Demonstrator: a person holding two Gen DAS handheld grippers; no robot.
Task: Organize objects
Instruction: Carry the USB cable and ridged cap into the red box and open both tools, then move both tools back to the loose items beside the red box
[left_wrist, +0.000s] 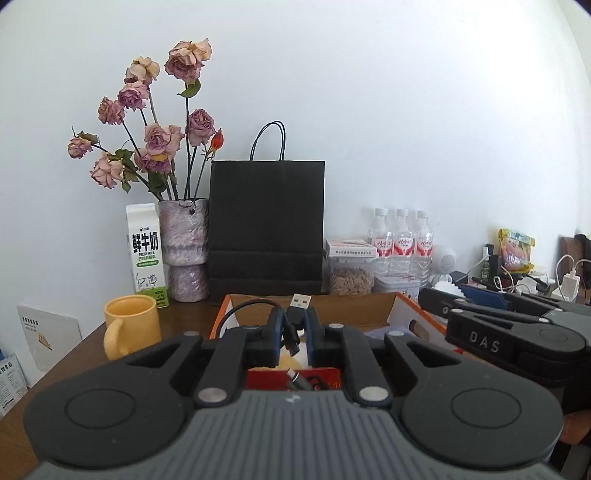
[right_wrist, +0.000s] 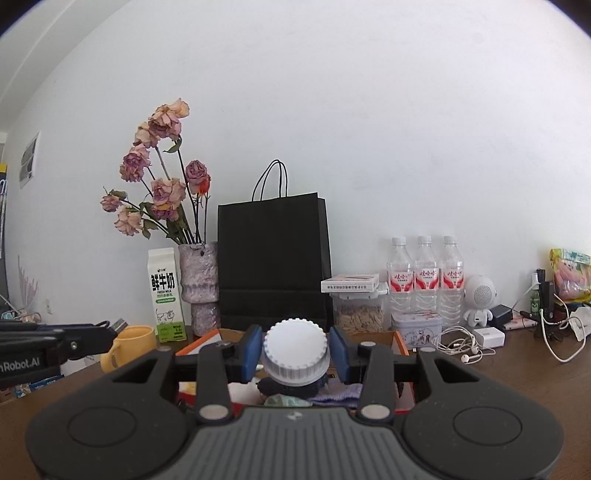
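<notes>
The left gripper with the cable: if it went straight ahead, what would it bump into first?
Most likely the black paper bag. The left gripper, shut on the cable, points almost level over the open cardboard box toward it; depth is hard to judge.

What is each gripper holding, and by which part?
Left gripper: black USB cable, just below its plug. Right gripper: a bottle, by its white ribbed cap.

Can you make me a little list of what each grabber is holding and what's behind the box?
left gripper: shut on a black USB cable
right gripper: shut on a bottle with a white ribbed cap
below both: open cardboard box
behind box: black paper bag, vase of dried roses, milk carton
left of box: yellow mug
</notes>
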